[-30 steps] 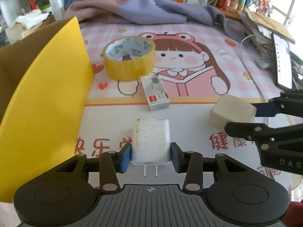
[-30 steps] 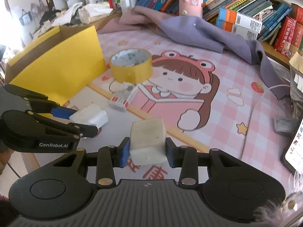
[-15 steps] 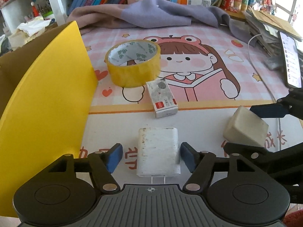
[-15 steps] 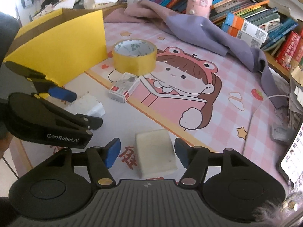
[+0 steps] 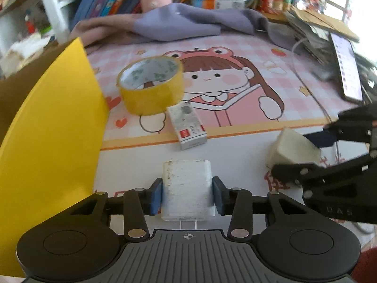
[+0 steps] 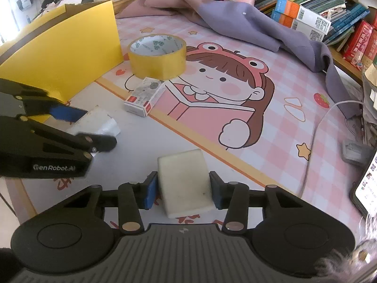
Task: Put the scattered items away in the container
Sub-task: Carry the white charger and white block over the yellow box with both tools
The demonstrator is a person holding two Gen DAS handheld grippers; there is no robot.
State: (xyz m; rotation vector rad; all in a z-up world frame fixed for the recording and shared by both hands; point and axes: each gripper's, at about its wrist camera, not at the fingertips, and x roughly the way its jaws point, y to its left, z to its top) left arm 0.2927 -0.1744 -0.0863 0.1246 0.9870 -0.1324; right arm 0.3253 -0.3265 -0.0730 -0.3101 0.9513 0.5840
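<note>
A white charger plug (image 5: 187, 188) lies on the table between the blue pads of my left gripper (image 5: 187, 195); its jaws are closing and both pads touch the plug's sides. My right gripper (image 6: 182, 188) is closing the same way on a cream block (image 6: 183, 179), pads against it. Each gripper shows in the other's view: the right gripper (image 5: 300, 153) around the cream block (image 5: 292, 146), the left gripper (image 6: 95, 128) around the plug (image 6: 101, 122). A yellow tape roll (image 5: 150, 87) and a small white box (image 5: 188, 127) lie farther back. The yellow-walled cardboard container (image 5: 51, 129) stands at the left.
A pink cartoon mat (image 6: 235, 108) covers the table. A purple cloth (image 6: 247, 23) is heaped at the back before rows of books (image 6: 306, 16). A phone (image 5: 346, 70) and a white cable (image 6: 313, 141) lie on the right side.
Both grippers held their items a second ago, opened wide half a second ago and left them on the table. Now both have closed onto the plug and the block again.
</note>
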